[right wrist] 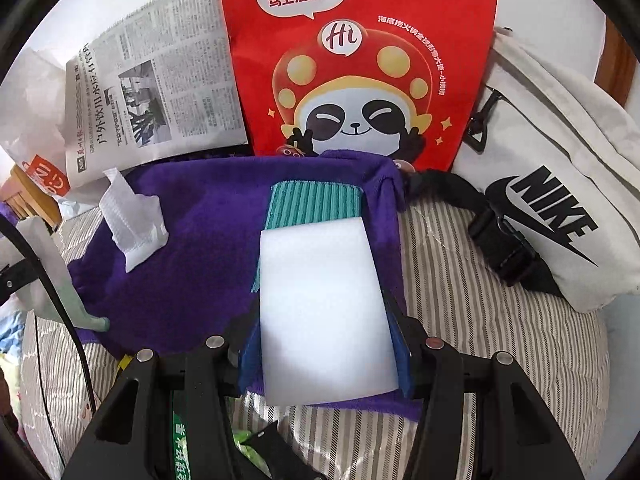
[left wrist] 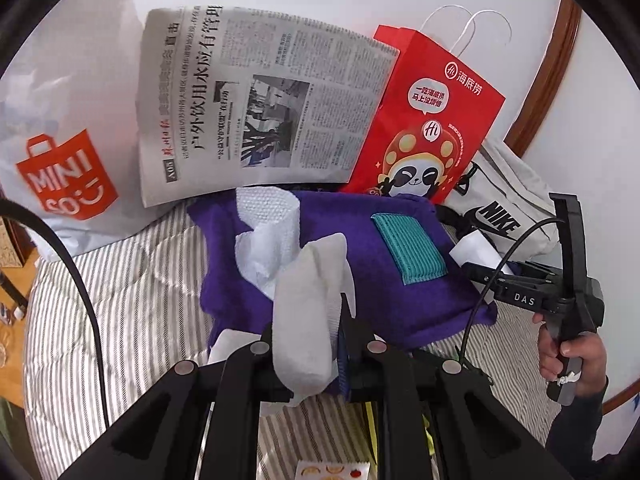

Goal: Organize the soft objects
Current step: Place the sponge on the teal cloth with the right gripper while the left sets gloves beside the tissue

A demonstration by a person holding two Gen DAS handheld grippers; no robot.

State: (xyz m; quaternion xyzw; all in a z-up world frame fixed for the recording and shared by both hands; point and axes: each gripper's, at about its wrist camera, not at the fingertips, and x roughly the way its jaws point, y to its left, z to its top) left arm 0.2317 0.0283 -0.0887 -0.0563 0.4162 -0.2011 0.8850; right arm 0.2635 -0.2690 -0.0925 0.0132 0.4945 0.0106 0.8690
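white sponge [right wrist: 324,312] (rectangular) — smooth, gripped

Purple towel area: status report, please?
Left gripper shut on white tissue. Right gripper shut on white sponge. Purple towel beneath, nothing blocking.

The white plastic shopping bag [left wrist: 60,128] bears an orange bag-shaped logo reading "MINISO", and the folded grey newspaper [left wrist: 256,100] carries the headline "户外饮用水应有管理". The red paper gift bag with a panda cartoon [right wrist: 360,60] shows "海底捞", a speech bubble "一吃海底捞 马上没烦恼" and "Hi". The off-white canvas waist bag [right wrist: 560,184] reads "NIKE" in black, and the black right tool [left wrist: 524,300] is marked "DAS".
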